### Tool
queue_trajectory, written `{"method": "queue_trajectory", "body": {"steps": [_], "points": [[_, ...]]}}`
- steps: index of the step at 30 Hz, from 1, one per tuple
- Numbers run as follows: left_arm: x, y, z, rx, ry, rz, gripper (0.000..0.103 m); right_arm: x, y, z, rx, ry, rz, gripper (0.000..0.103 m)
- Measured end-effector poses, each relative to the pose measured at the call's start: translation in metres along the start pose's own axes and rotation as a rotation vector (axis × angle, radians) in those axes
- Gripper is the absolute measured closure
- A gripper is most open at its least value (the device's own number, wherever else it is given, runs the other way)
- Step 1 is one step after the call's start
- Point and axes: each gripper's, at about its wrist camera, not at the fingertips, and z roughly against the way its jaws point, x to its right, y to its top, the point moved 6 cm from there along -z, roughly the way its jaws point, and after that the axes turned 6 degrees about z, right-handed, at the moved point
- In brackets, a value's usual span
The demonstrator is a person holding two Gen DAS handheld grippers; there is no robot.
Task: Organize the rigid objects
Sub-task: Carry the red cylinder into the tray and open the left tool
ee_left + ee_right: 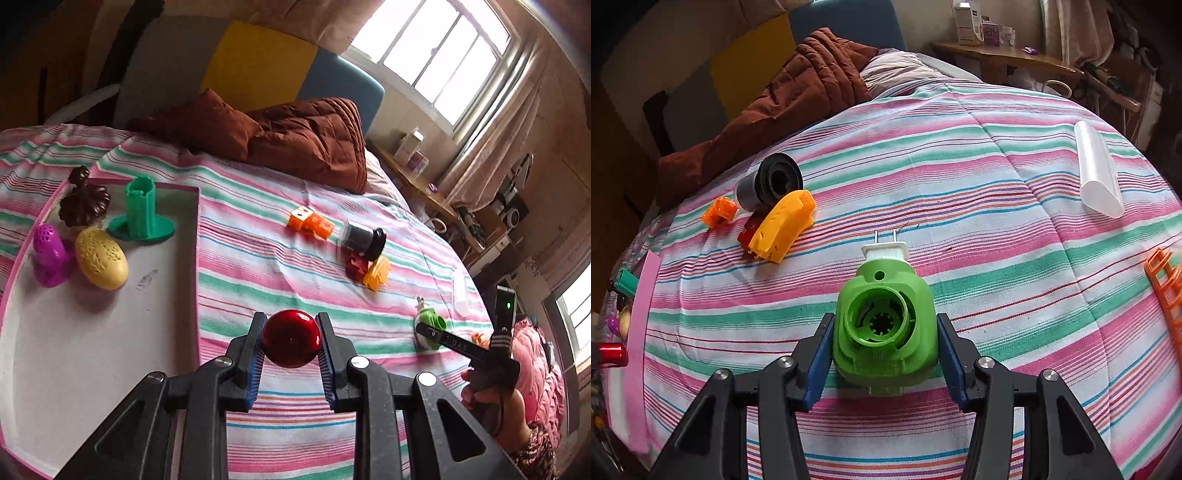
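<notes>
A shiny red ball hangs above the striped bedspread, and my left gripper is shut on it, just right of a white tray with a pink rim. The tray holds a purple piece, a yellow egg shape, a green tower and a brown piece. A green plug-in device with a white pronged end lies on the bedspread; my right gripper is shut on it, blue pads against both sides. The left wrist view shows that same right gripper held by a hand.
On the bed lie orange cubes, a grey and black cylinder, a red piece with a yellow curved piece, a white prism and an orange lattice. A brown quilt is heaped at the headboard.
</notes>
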Motion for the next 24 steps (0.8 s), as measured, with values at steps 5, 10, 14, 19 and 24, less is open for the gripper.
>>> {"method": "queue_trajectory", "body": {"steps": [5,10,14,19,24], "points": [[-0.023,0.02,0.013,0.06,0.011,0.061,0.077,-0.006,-0.001,0.001,0.005,0.019,0.002,0.05],[-0.055,0.039,0.016,0.112,0.071,0.128,0.077,-0.021,-0.002,0.004,0.014,0.04,0.042,0.05],[-0.075,0.047,0.002,0.101,0.115,0.157,0.077,-0.039,-0.002,0.008,0.042,0.039,0.114,0.05],[-0.087,0.052,-0.021,0.072,0.143,0.177,0.077,-0.05,-0.003,0.012,0.061,0.065,0.151,0.05],[-0.088,0.055,-0.04,0.037,0.161,0.171,0.076,-0.048,-0.004,0.008,0.05,0.071,0.138,0.05]]}}
